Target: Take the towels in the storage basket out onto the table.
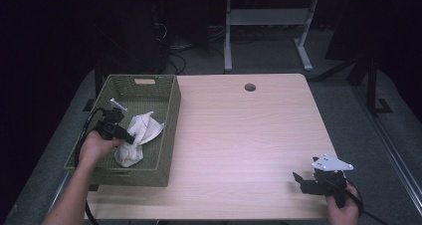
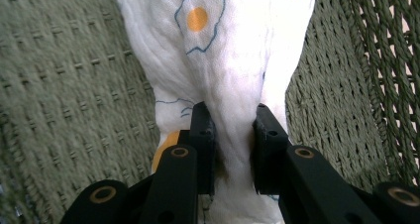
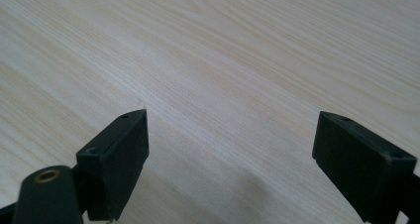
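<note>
Left gripper (image 2: 233, 135): jaws clamped on bunched white egg-print cloth (image 2: 218, 60) inside green woven basket (image 1: 166, 130). Right gripper (image 3: 230, 149): jaws spread wide, empty, wooden table (image 3: 237, 60) beneath

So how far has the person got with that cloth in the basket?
Done: the left tongs have pinched the white cloth with egg prints inside the green woven basket. In hand: that grip. Left: lifting it out; the right tongs wait open over the pale wooden table.

Pale wooden table (image 1: 239, 135) (round hole (image 1: 250, 87) near its far edge).
</note>
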{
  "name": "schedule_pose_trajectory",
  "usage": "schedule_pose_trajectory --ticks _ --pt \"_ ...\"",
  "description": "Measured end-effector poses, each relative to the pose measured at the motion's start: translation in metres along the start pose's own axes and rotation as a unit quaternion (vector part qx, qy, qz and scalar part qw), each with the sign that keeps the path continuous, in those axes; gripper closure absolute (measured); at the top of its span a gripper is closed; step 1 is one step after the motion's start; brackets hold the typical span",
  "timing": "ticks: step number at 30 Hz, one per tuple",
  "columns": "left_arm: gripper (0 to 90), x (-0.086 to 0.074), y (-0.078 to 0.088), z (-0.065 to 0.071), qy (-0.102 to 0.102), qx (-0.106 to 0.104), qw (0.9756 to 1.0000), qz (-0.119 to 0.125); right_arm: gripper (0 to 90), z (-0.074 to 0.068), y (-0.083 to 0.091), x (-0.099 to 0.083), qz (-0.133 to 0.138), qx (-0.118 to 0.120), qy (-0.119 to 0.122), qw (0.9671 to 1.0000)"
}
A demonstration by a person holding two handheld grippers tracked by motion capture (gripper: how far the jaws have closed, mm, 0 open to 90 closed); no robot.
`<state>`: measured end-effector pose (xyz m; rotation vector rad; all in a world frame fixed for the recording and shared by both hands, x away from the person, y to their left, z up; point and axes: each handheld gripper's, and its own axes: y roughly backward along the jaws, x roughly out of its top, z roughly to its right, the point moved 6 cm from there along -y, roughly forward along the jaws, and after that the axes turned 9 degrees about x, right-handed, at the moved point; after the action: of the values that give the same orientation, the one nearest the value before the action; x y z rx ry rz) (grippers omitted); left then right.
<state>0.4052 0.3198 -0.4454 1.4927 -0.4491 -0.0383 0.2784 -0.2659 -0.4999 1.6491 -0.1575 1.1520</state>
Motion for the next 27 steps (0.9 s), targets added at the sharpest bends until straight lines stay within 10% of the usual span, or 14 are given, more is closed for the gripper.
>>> schedule_pose_trajectory --ticks 27 --pt "74.5 -0.007 0.027 -0.002 0.018 -0.059 0.9958 0.068 13.9 0.004 0.002 0.0 0.001 -0.005 -0.004 1.0"
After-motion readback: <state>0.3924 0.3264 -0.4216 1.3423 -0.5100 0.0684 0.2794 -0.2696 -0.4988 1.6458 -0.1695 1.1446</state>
